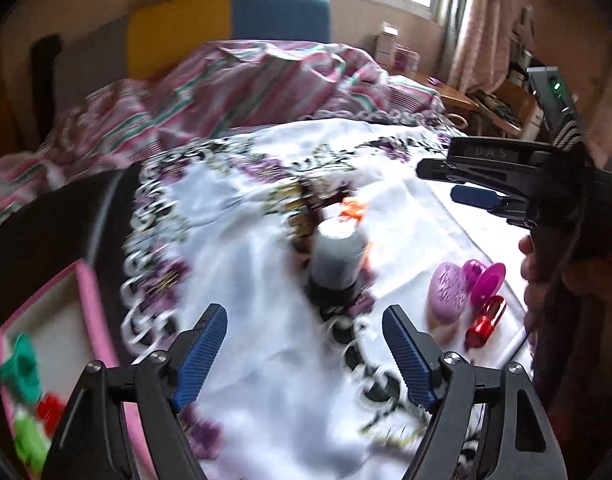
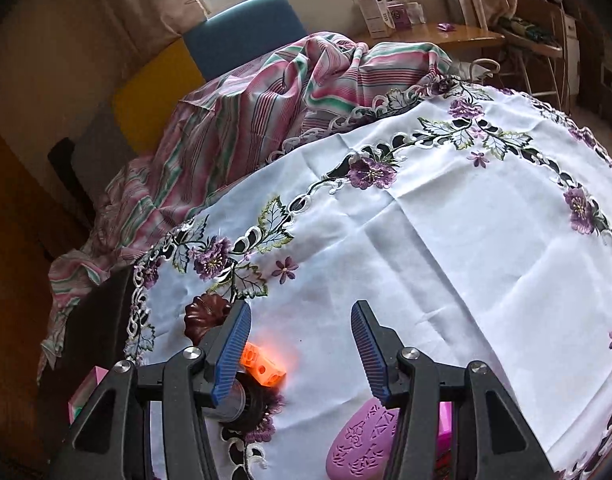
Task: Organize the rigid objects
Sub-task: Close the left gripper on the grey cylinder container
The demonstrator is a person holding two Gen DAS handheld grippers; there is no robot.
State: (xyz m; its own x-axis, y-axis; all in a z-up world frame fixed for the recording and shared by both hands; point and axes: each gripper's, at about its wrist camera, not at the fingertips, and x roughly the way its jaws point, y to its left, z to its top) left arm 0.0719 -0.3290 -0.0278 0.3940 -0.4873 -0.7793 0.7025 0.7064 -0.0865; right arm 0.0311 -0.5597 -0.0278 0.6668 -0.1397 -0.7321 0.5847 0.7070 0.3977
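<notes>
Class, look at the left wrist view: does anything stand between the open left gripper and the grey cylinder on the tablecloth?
Nothing visible does. The left gripper is open and faces the grey cylinder across bare tablecloth. The purple oval piece and red piece lie off to the right.

Both tongs gape empty, the left tongs (image 1: 305,354) low, the right tongs (image 2: 302,348) beside (hand-held).

Grey cylinder (image 1: 337,258) upright mid-cloth, orange block (image 2: 263,368) just behind, lilac heart (image 1: 449,290) beside magenta piece (image 1: 485,276)
</notes>
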